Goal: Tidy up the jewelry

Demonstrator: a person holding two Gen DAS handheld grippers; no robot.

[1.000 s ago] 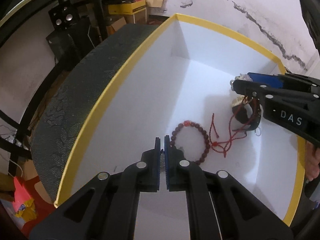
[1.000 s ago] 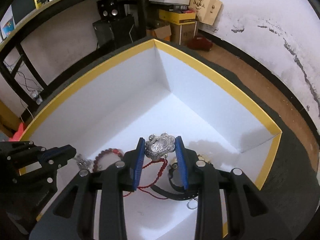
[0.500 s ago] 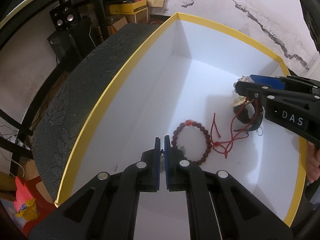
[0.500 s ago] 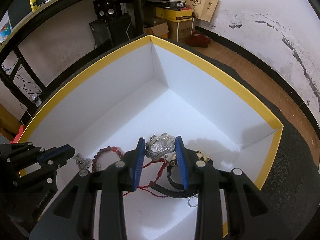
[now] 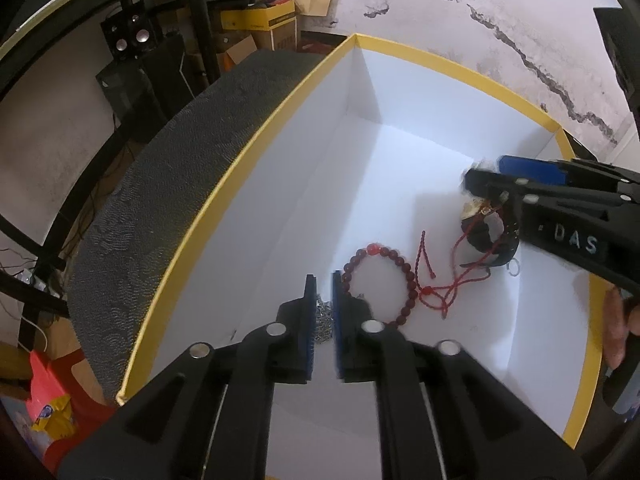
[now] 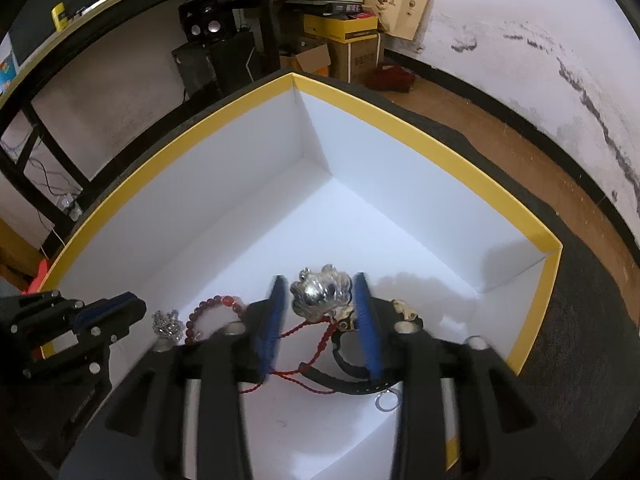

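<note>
**Two pieces in the air, three on the floor of the box**

Both grippers are over the white box with the yellow rim [image 6: 420, 136], and each has something in its grip. The right gripper [image 6: 318, 320] is clenched on a silver lock-shaped pendant [image 6: 320, 290] — its blue pads press the charm from either side, and a red cord [image 6: 308, 332] trails down from it toward the floor of the box. Over in the left wrist view, the left gripper [image 5: 323, 308] has its fingers nearly together, with a thin silver chain [image 5: 323, 320] bunched in the narrow gap; it looks pinched on that chain, and the right view shows a silver cluster [image 6: 166, 322] hanging just off its tip.

What is already in? A dark red bead bracelet [image 5: 380, 276] lies flat on the box floor just beyond the left gripper's tip. Beside it sprawls the loose red cord, and near that, under the right gripper, sits a black strap [image 5: 486, 244] with a gold-coloured piece — a watch or bangle, too blurred to call — plus a small metal ring [image 5: 513, 269].

So, by my reading, well along but not finished — several pieces rest inside and two remain held above the floor. What is left: lower the pendant and the chain, let go, and lay them apart from the rest. That red cord is the snag risk — it lies close to both the strap and the bracelet.
</note>
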